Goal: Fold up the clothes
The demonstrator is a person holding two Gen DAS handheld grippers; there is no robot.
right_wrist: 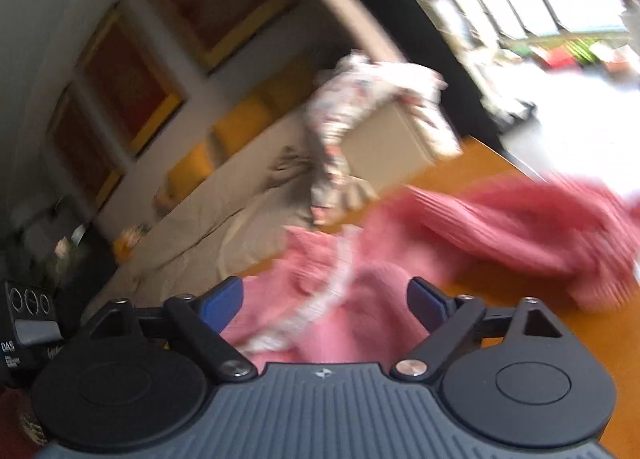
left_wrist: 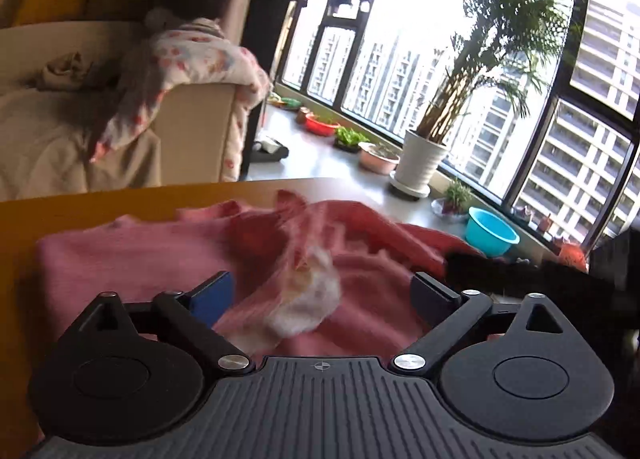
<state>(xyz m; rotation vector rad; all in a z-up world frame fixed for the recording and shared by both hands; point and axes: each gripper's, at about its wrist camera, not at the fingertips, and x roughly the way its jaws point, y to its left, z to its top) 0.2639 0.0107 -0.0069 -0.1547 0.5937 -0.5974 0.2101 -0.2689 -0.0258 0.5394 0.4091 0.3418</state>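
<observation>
Left tool spread wide, gripping nothing, hovering over the pink garment crumpled on the orange table. Right tool equally wide, empty, fabric between its fingers; view blurred.

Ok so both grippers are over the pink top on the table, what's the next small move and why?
Probably lower the open left gripper onto the near edge of the rumpled pink knit garment with white lace trim and close on it. The garment lies bunched on the orange wooden table, and the right gripper is open too, so nothing is held yet.
</observation>
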